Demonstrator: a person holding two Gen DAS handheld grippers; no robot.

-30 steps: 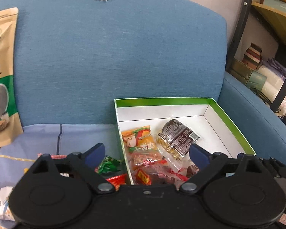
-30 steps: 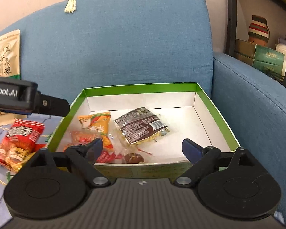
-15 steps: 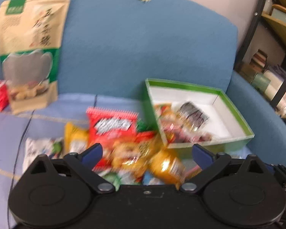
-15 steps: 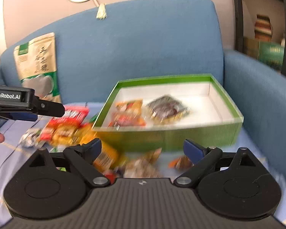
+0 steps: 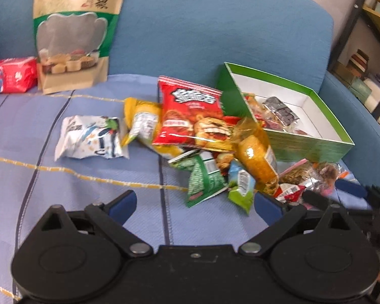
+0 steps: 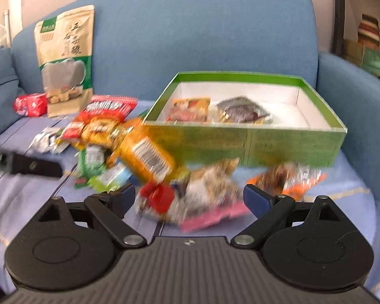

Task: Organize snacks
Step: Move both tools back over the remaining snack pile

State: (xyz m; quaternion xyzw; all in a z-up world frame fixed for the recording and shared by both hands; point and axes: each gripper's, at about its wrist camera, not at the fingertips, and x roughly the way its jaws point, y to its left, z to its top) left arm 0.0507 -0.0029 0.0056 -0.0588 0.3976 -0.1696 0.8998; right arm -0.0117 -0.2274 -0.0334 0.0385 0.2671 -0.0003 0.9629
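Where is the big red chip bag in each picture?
Left wrist view: the red chip bag lies at the middle, on top of the snack pile, just left of the green box.
Right wrist view: the red chip bag lies left of middle, again just left of the green box.
Shared landmark: the tall tan pouch leaning on the sofa back.

The left gripper (image 5: 193, 204) has its jaws spread wide with nothing between them, its blue-padded fingertips (image 5: 121, 204) at about 8 and 4 o'clock of its own view. The right gripper (image 6: 190, 198) is likewise spread wide and grips nothing, its pads at roughly 8 and 4 o'clock. In the left wrist view the right gripper's blue-tipped finger (image 5: 349, 188) pokes in at 3 o'clock, while in the right wrist view the left gripper's black body (image 6: 25, 163) reaches in at 9 o'clock.
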